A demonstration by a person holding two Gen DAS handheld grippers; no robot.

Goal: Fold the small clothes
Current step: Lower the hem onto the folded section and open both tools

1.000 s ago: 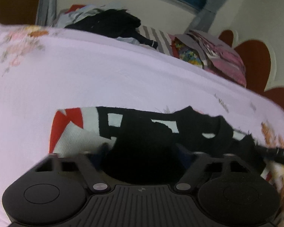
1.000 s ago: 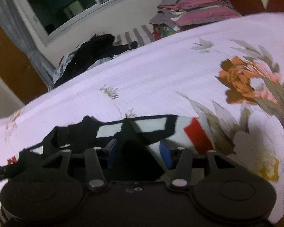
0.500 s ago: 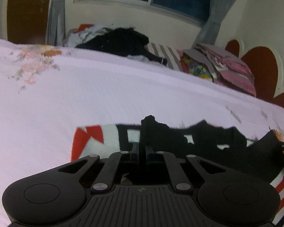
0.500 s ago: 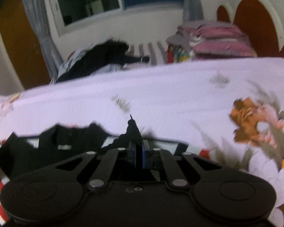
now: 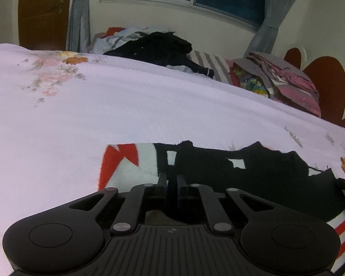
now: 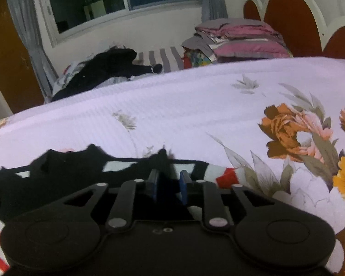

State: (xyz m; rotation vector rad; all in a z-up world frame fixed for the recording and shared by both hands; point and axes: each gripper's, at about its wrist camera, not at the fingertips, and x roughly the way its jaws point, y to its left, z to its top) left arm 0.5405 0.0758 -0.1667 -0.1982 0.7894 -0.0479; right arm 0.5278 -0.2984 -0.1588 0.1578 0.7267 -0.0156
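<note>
A black, white and red knitted garment lies spread on the pink floral bedsheet, right in front of both grippers. My left gripper is shut on a pinch of its black fabric, which stands up in a small ridge above the fingers. In the right wrist view the same garment stretches off to the left. The jaws of my right gripper are opening. Its blue pads stand a little apart, with a tuft of black fabric still between them.
A loose pile of dark and light clothes lies at the bed's far edge under the window. A stack of folded pink and grey clothes sits beside the red and white headboard. A brown door stands at the far left.
Both grippers stood open over the garment, then shut on pinches of its black fabric. The left stays shut on it; the right jaws have since parted a little.
</note>
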